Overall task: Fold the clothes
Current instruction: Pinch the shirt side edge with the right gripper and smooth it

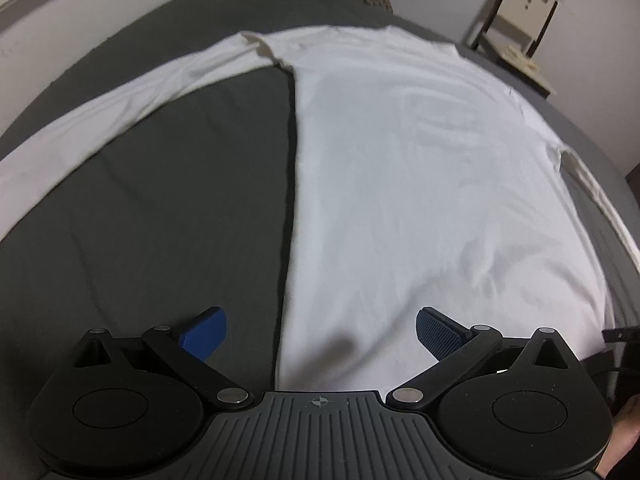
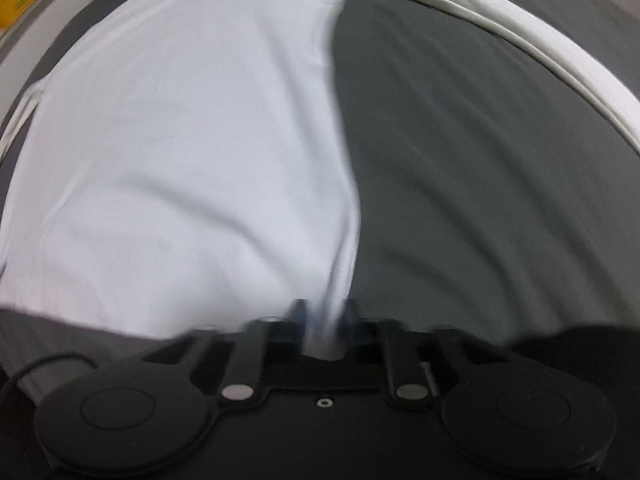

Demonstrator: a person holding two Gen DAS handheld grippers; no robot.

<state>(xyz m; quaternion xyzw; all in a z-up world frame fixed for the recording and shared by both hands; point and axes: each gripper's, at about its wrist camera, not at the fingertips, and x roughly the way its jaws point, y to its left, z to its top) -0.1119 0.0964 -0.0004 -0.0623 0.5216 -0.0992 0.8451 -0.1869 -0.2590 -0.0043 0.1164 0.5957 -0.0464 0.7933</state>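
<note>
Grey bed with a white long-sleeved shirt spread flat on it.

Left gripper: jaws wide apart above the shirt's near hem, at its side edge, with nothing between the blue pads. Right gripper: closed on a pinch of the shirt's side edge near the hem; this view is blurred. One sleeve lies extended across the bed. A small cabinet stands by the wall.
</note>
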